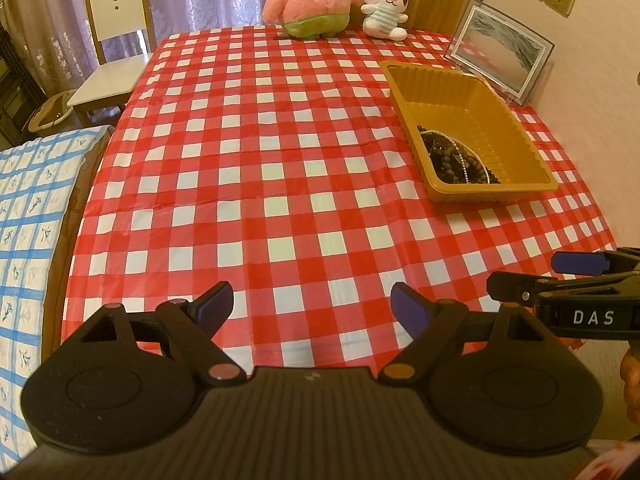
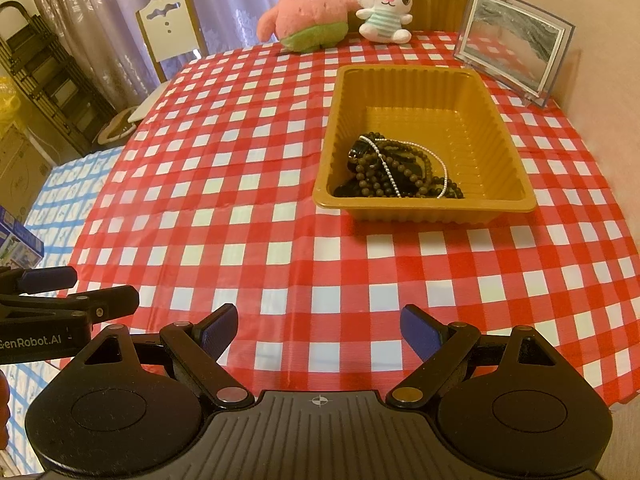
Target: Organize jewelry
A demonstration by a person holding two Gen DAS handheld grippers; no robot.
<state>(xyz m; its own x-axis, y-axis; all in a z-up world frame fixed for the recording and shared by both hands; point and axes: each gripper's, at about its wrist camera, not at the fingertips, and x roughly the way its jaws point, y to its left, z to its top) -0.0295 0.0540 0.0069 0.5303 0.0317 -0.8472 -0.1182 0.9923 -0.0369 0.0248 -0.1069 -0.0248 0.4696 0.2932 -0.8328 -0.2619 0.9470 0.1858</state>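
A mustard-yellow plastic tray stands on the red-and-white checked tablecloth; it also shows in the left wrist view. In its near end lies a heap of jewelry: dark bead strands and a thin pearl chain, also seen in the left wrist view. My left gripper is open and empty above the cloth near the table's front edge. My right gripper is open and empty, well short of the tray. Each gripper shows at the edge of the other's view.
A pink starfish plush and a white bunny plush sit at the table's far edge. A framed picture leans behind the tray. A white chair stands at the far left. A blue-checked cloth lies left of the table.
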